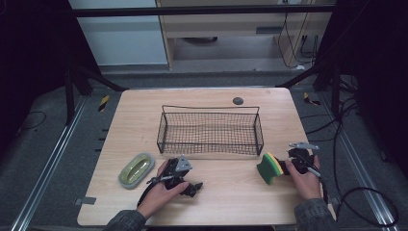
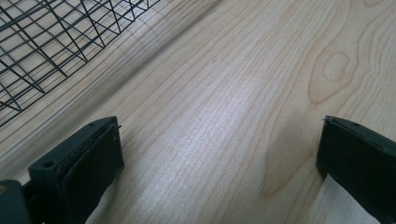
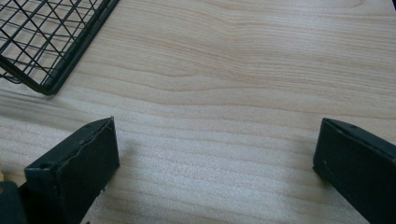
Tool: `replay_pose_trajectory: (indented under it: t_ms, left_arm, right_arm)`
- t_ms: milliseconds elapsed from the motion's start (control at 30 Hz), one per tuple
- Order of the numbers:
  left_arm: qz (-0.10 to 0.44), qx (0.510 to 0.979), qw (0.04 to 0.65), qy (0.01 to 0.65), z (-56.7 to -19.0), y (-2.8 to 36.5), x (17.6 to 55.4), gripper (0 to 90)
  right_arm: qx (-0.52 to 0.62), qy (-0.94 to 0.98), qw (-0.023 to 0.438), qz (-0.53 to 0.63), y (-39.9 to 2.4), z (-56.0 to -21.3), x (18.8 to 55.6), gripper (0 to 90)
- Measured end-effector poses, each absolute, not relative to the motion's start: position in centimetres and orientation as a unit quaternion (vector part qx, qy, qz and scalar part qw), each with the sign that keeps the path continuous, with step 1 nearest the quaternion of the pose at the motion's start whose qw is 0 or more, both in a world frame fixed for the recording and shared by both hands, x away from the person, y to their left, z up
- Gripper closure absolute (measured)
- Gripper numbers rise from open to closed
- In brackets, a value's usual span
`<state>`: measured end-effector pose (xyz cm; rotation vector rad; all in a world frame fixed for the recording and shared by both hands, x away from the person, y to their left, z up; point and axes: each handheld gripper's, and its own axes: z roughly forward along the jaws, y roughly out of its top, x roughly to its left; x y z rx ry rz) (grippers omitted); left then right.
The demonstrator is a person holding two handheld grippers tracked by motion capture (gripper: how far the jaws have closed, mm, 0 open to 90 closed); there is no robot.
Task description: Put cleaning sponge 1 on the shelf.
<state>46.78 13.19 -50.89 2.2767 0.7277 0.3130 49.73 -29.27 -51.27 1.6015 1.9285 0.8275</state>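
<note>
Sponge [image 1: 268, 168]: near right, just beside right gripper [image 1: 284, 167], jaws spread, nothing between them.
Left gripper [image 1: 195, 187]: spread over bare table [image 1: 226, 192].
Wire basket [image 1: 210, 129]: centre.

Dim room with dark edges; the table [image 1: 231, 192] is evenly lit from above. Soft sheen on the wood close up, basket mesh [image 2: 42, 42] slightly blurred.

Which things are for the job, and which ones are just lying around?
For the job, probably: sponge, green dish, wire basket.
Just lying about: grey round cap, striped tape, cables.
</note>
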Motion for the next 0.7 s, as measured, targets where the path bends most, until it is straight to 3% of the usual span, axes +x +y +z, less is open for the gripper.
replay_pose_trajectory:
  t_ms: [700]
  left_arm:
    - [0.133,0.856,0.398,0.303,-46.0,17.2,45.6,6.3]
  right_arm:
    - [0.588,0.707,0.248,0.304,-29.0,-51.3,49.8,0.5]
